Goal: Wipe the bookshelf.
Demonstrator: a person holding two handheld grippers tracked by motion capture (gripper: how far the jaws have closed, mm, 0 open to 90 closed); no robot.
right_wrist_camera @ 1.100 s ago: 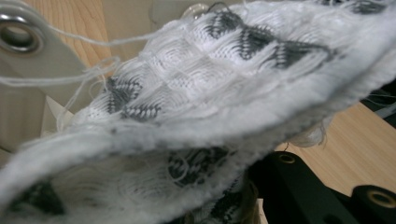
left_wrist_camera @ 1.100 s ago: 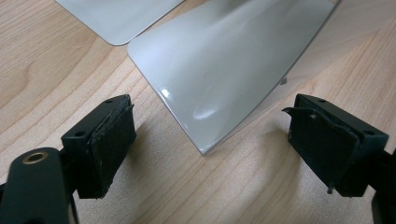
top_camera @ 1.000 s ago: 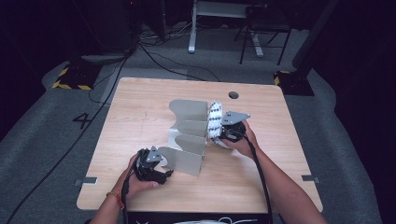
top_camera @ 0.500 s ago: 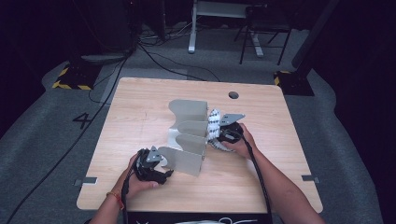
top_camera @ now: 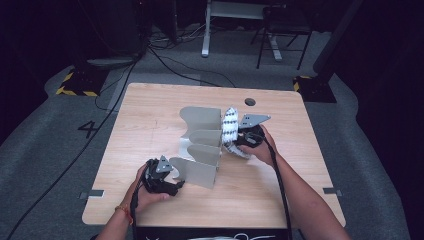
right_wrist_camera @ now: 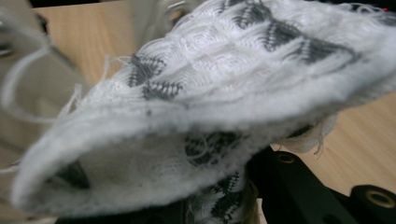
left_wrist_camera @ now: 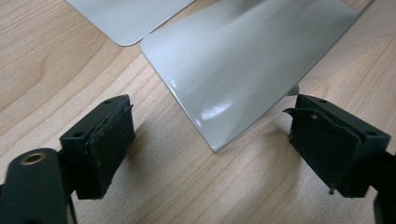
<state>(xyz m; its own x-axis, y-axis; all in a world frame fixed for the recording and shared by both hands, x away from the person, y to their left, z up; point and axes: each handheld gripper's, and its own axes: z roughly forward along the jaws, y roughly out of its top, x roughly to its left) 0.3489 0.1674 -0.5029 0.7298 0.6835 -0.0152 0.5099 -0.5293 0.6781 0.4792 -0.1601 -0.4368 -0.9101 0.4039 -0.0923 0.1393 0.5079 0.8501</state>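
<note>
Light wooden rectangular table [top_camera: 150, 115], with a small dark round hole near its far edge. At its centre stands a grey sheet-metal rack with upright wavy-edged dividers [top_camera: 202, 145]; how many slots it has cannot be told from the high view, since the plates overlap one another. Left gripper [top_camera: 167, 182], black, held in the person's left hand at the rack's near left corner: jaws wide apart and gripping nothing, the rounded corner of one glossy grey divider plate [left_wrist_camera: 243, 79] lying between them, just clear of both pads. A second plate edge is cut off at the top of the left gripper view. Right gripper [top_camera: 240, 140], black with a grey three-cornered plate on top, at the rack's right side: clamped on a white knitted cloth with dark grey diamond pattern [right_wrist_camera: 205, 112], which hangs folded against the rack's right edge, touching or just beside it. In the right gripper view the cloth covers the jaws and is blurred at close range; frayed loose threads show at its edges, and the rack behind is barely legible.
</note>
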